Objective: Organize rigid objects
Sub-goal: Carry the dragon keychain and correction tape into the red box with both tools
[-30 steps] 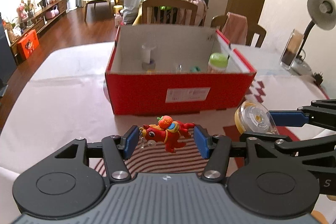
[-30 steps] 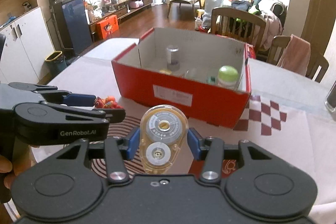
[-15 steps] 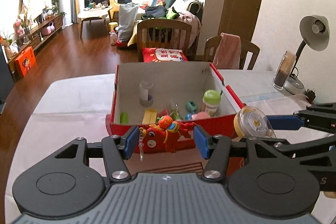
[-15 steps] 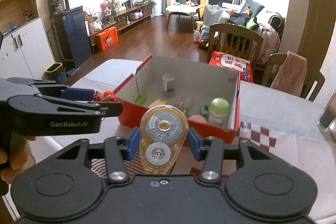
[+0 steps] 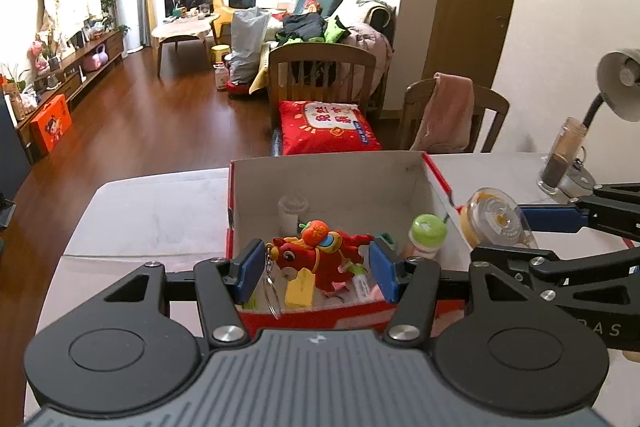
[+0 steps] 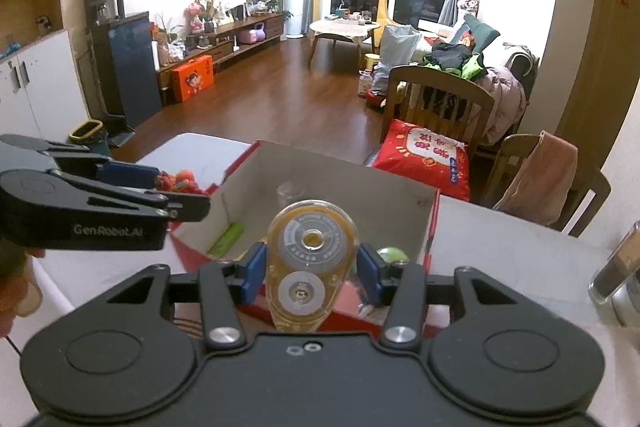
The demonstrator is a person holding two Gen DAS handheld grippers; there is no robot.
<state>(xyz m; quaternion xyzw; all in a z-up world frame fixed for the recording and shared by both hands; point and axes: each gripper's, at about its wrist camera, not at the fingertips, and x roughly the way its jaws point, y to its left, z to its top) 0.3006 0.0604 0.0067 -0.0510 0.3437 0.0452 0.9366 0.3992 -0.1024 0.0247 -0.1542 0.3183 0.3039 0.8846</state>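
My left gripper [image 5: 316,269] is shut on a red toy horse [image 5: 320,255] with an orange ball on its back and a clear key ring hanging below. It hovers over the near wall of the red cardboard box [image 5: 360,315]. My right gripper [image 6: 312,269] is shut on a clear yellow correction-tape dispenser [image 6: 310,259], held upright above the box's near edge [image 6: 434,223]. In the left wrist view the dispenser [image 5: 494,221] shows at the box's right side. Inside the box lie a green-capped bottle [image 5: 427,233], a yellow block [image 5: 299,291], a green marker [image 6: 227,238] and a clear jar [image 5: 293,209].
The box stands on a white table [image 5: 152,211]. A desk lamp [image 5: 618,91] and a glass jar [image 5: 560,157] stand at the far right. Two wooden chairs [image 5: 322,75] and a red cushion [image 5: 326,127] are behind the table. A hand [image 6: 16,291] holds the left gripper.
Both grippers rose and moved forward with their loads, from in front of the box's front wall to above its near edge. The box's inside now shows from above.
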